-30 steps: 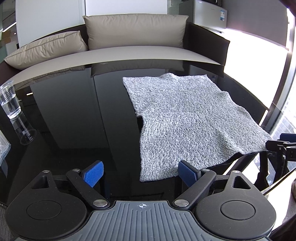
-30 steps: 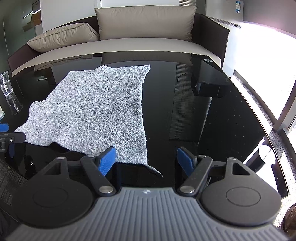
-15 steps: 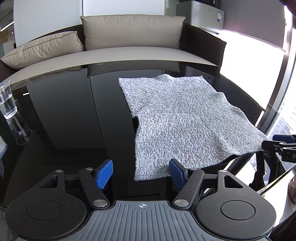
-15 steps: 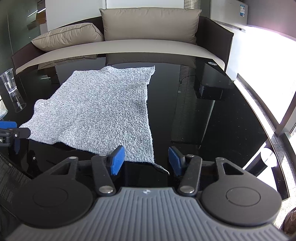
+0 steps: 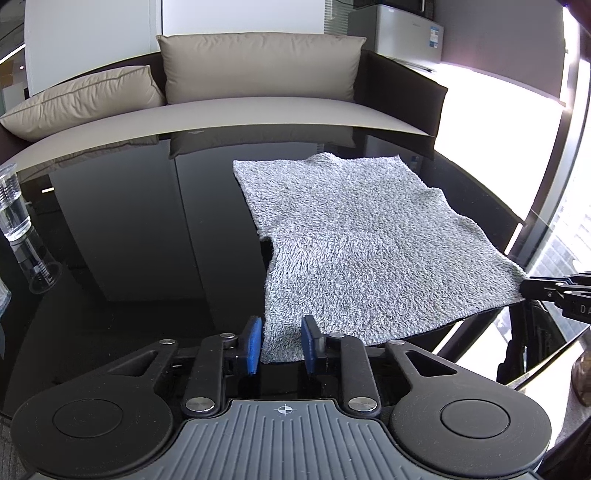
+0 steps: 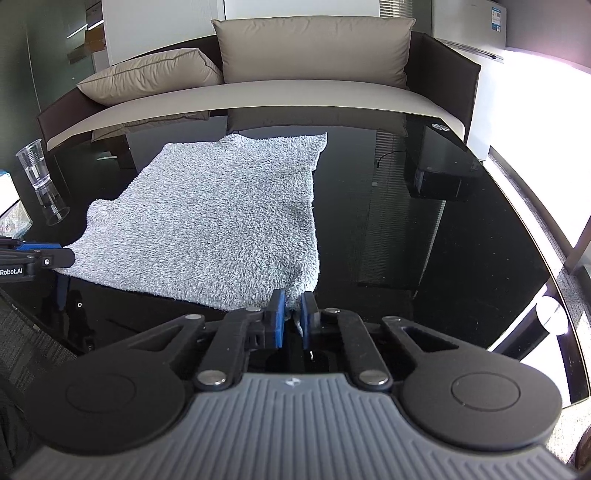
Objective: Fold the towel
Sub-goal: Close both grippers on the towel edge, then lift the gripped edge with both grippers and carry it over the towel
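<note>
While both grippers sit at the near edge of the black glass table (image 5: 122, 236), the grey fluffy towel (image 5: 362, 240) lies spread flat across the table's middle-right in the left wrist view, and across centre-left in the right wrist view (image 6: 218, 221). Left gripper (image 5: 281, 341) — bottom centre of its own frame — has its blue pads (image 5: 254, 339) narrowed around the towel's near-left corner, with a slim gap visible on either side of the cloth; not fully pressed, so the jaws look partly closed around it rather than clamped. Right gripper (image 6: 292, 321), bottom centre of its frame, has blue pads (image 6: 279, 325) squeezed close together with the towel's near-right corner pinched between them, cloth bunching up just above the tips. Each gripper also shows in the other's view at the frame edge: right one at mid right (image 5: 554, 295), left one at mid left (image 6: 37, 258).

Towel's near edge lifts slightly off the glass between the two corners; far edge lies flat toward the sofa. Beige sofa (image 5: 258, 107) with two cushions fills the upper part of both frames. Clear plastic cup (image 5: 13, 206) stands on the table at far left, well apart from the towel, mirrored in the glass below it. White fridge (image 5: 406, 33) in the upper right — bright window glare on the right side.
</note>
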